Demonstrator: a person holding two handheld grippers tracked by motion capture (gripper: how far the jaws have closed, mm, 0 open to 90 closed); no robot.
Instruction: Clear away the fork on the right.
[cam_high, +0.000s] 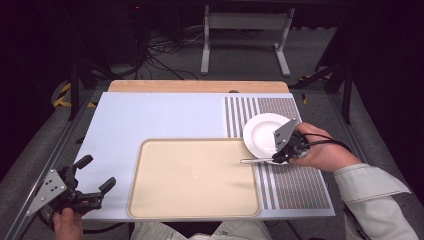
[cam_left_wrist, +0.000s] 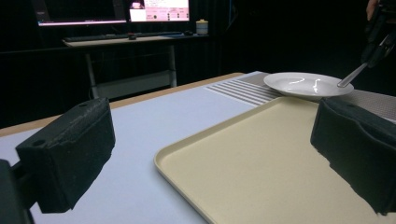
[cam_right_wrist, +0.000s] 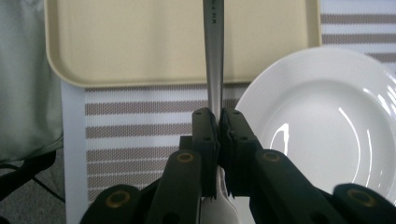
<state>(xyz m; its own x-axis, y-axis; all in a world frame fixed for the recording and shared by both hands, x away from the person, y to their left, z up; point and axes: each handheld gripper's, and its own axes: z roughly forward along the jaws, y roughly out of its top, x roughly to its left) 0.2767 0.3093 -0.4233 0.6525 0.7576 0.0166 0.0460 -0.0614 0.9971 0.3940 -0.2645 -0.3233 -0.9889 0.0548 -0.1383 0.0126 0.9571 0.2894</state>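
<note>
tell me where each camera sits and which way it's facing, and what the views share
High view: above the person's side of the table, looking forward and down on the tray, plate and striped mat; both hands show, the left gripper open, the right gripper holding a utensil.
Left gripper view: low at the table's near left, looking across the tray to the plate; its own jaws stand wide apart.
Right gripper view: looking down along its shut jaws, the utensil pointing over the tray.
All three share tray, plate and utensil.

Your plate (cam_right_wrist: 327, 121) is glossy white ceramic, the utensil handle (cam_right_wrist: 214, 56) brushed metal; beside the plate, the tray (cam_high: 195, 177) looks matt plastic (the placemat (cam_high: 295, 185) woven).
</note>
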